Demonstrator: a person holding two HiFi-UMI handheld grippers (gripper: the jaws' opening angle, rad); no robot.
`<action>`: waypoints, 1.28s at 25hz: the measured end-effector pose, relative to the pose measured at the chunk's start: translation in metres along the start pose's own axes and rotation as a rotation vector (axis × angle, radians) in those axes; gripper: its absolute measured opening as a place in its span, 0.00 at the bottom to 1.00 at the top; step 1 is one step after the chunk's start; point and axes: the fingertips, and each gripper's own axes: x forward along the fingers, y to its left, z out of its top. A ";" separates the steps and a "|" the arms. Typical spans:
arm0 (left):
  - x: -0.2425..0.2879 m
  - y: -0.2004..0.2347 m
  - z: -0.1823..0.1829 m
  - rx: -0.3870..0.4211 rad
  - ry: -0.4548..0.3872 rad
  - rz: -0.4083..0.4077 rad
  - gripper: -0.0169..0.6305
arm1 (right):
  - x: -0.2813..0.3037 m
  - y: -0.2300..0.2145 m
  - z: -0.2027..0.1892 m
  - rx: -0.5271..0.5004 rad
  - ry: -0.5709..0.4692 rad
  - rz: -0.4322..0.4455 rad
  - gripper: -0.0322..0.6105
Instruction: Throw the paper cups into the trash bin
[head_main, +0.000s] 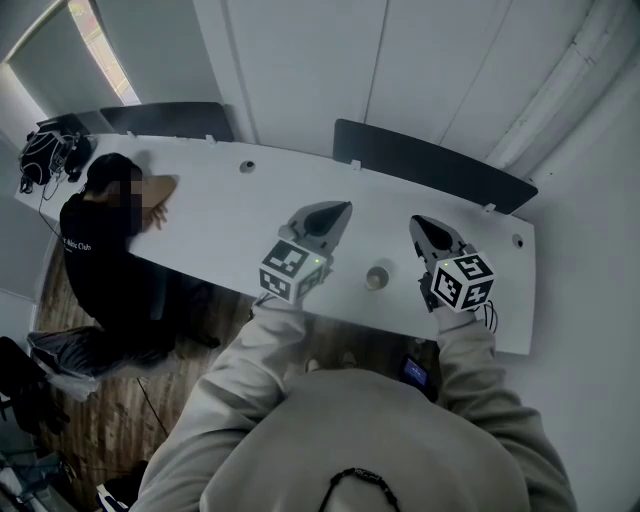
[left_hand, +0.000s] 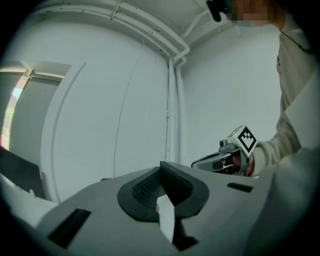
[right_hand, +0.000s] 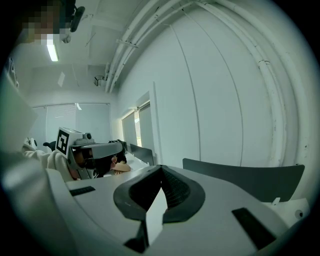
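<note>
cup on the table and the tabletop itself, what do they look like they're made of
Cup: probably paper; small, pale tan and matt, seen from above, too small to be sure. Table: smooth, plain white top, likely laminate or painted board; the look leaves that open.

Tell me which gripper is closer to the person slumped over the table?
Left. The left gripper is between the seated person and the paper cup; the right gripper is on the cup's far side, farther from that person.
</note>
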 end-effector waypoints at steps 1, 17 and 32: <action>-0.001 0.000 -0.002 -0.007 0.006 0.004 0.01 | 0.000 -0.001 -0.001 -0.001 0.004 0.001 0.08; -0.007 -0.002 -0.077 -0.132 0.141 0.037 0.01 | 0.012 -0.013 -0.066 0.045 0.119 0.029 0.08; 0.011 -0.006 -0.175 -0.239 0.243 0.044 0.01 | 0.018 -0.033 -0.161 0.146 0.286 0.015 0.08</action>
